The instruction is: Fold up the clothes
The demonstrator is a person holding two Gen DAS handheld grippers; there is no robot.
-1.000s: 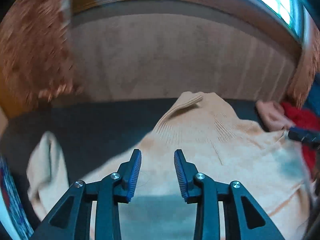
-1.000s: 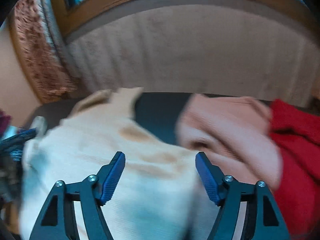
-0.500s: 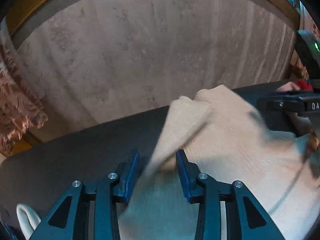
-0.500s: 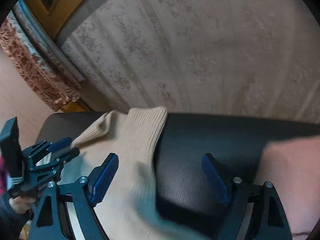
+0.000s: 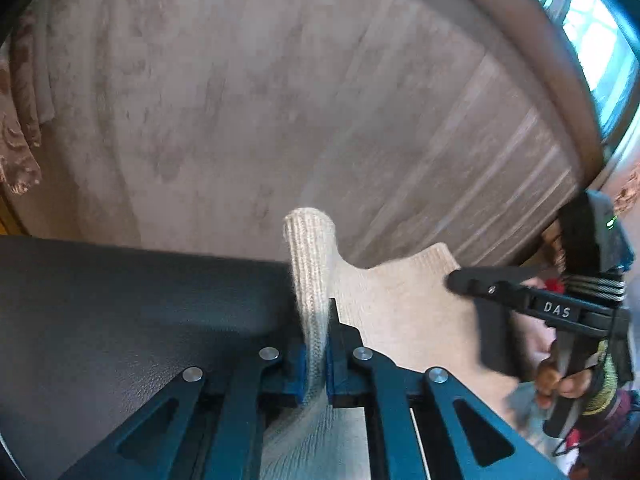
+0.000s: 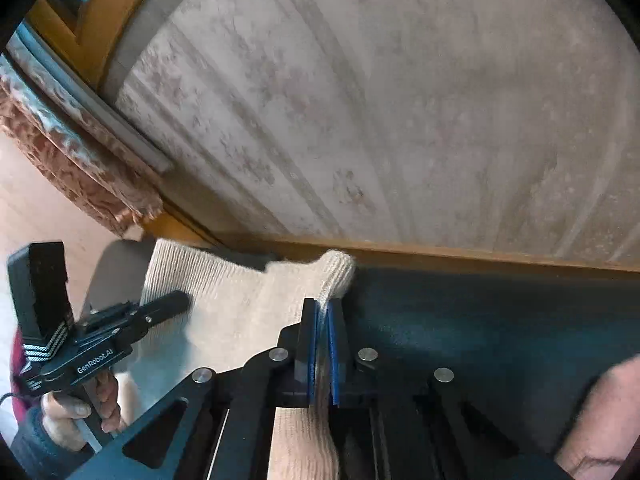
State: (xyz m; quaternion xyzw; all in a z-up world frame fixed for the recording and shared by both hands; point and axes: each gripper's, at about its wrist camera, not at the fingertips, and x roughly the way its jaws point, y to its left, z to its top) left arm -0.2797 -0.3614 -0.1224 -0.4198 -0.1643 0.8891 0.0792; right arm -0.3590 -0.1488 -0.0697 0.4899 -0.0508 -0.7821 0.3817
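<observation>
While the left gripper [image 5: 316,356], angled down over the dark table [image 5: 120,304], pinches the cream sweater's [image 5: 400,312] ribbed edge, the right gripper [image 6: 322,352] likewise clamps its other corner, handle fisted.

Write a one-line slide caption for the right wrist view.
Right claw pinches the cream knit sweater's ribbed edge over the dark table, with the left claw gripping the same sweater alongside.

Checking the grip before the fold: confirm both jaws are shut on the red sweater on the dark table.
Wrong colour. Both the left gripper and the right gripper are shut on the cream sweater, as both wrist views show. The dark table is right.
</observation>
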